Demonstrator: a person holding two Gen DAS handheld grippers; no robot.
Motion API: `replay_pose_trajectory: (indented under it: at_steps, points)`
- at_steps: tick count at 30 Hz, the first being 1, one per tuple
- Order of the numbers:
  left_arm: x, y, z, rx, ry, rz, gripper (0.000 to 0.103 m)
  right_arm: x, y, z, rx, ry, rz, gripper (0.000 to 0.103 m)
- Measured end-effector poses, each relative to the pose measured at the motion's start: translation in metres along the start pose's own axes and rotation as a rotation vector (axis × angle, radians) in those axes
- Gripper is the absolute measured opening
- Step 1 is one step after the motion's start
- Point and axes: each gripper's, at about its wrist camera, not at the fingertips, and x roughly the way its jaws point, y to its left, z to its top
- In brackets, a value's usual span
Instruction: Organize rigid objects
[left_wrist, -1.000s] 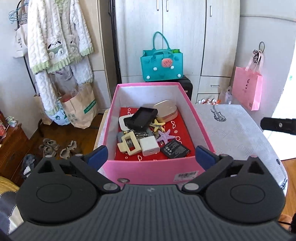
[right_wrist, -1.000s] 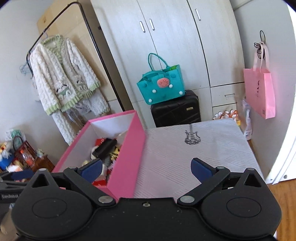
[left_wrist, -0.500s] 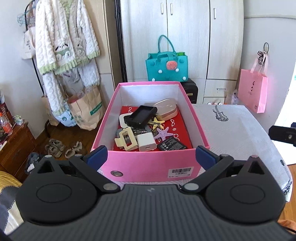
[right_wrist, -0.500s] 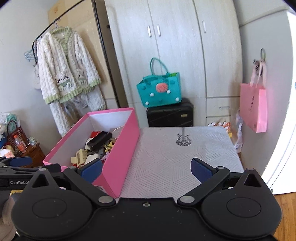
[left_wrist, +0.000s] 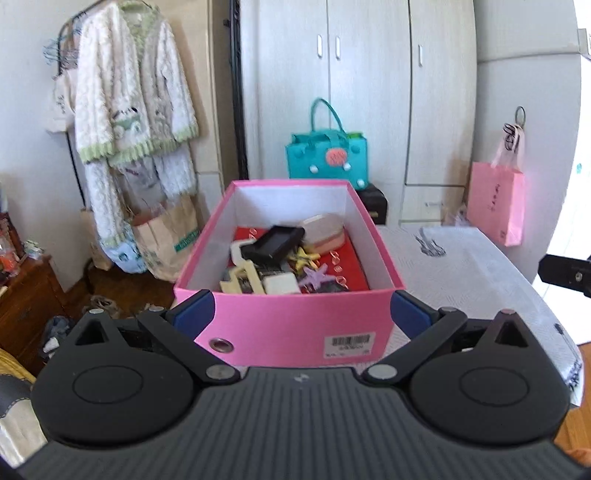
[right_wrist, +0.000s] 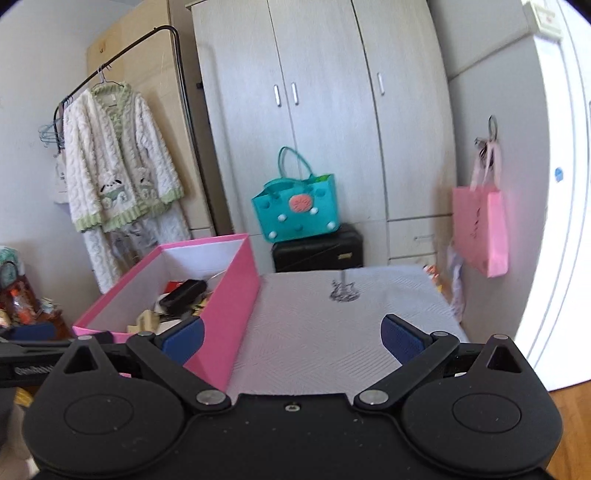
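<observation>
While the pink box (left_wrist: 291, 325) sits on the left part of the white surface (right_wrist: 332, 332), holding a jumble of small hard items, the left gripper (left_wrist: 299, 314) faces its near wall, spread wide and empty. The right gripper (right_wrist: 291, 338) hangs over bare cloth, equally wide, holding nothing.
</observation>
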Motion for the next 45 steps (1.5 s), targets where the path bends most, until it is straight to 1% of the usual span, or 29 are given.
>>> replay_pose_trajectory:
  at_steps: [3,11,14,18,21,26,33,37,45]
  points:
    - [-0.001,0.0,-0.002,-0.003,-0.007,0.009,0.103,0.002,-0.002,-0.003,-0.001,0.006,-0.006,0.103]
    - [-0.002,-0.004,-0.006,0.004,0.021,-0.014,0.103,-0.003,-0.002,-0.005,-0.008,0.01,-0.023,0.103]
    - [-0.004,-0.004,-0.007,0.008,0.02,-0.02,0.103,-0.001,-0.006,-0.006,0.016,0.027,-0.031,0.103]
    - [-0.005,-0.004,-0.013,-0.003,-0.006,0.014,0.103,-0.001,-0.009,-0.014,0.004,0.008,-0.052,0.103]
    - [0.0,-0.005,-0.018,-0.007,0.006,0.019,0.103,-0.003,-0.009,-0.022,-0.017,-0.011,-0.038,0.103]
    - [0.0,-0.009,-0.021,-0.007,0.015,-0.011,0.103,-0.006,-0.005,-0.028,-0.056,-0.029,-0.045,0.103]
    - [-0.008,-0.014,-0.034,0.01,-0.045,0.007,0.103,-0.016,-0.004,-0.039,-0.118,-0.089,-0.046,0.103]
    - [-0.008,-0.013,-0.04,0.007,-0.046,0.008,0.103,-0.018,-0.002,-0.044,-0.139,-0.088,-0.058,0.103]
    - [-0.007,-0.013,-0.042,0.002,-0.049,0.007,0.103,-0.02,-0.006,-0.045,-0.109,-0.08,-0.071,0.103]
